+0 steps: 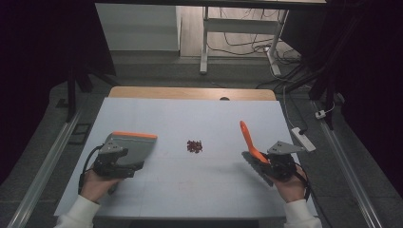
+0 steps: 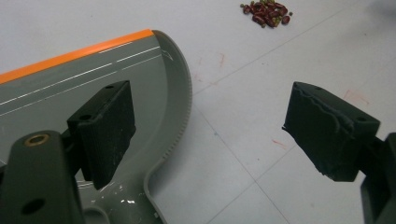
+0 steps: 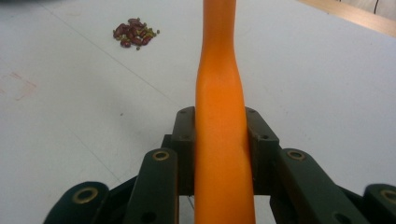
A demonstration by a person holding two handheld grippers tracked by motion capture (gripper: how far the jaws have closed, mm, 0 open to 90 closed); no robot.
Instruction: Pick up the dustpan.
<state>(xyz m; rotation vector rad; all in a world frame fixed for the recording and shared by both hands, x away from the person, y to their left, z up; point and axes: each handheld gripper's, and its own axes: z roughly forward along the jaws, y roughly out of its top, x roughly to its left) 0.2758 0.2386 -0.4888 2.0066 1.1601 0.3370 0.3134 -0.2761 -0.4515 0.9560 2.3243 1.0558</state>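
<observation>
Sweep setup: your right gripper (image 3: 219, 135) is clamped on the orange brush handle (image 3: 219, 93), your left gripper (image 2: 210, 135) stands jaws apart over the grey dustpan (image 2: 60, 79), the bean pile (image 1: 194, 146) lies on the worktop (image 1: 190, 190) ahead between them; likely next, close on the dustpan.

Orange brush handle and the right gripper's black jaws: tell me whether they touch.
Touching. The right gripper view shows the right gripper with both jaws pressed flat against the sides of the orange brush handle, no gap.
</observation>
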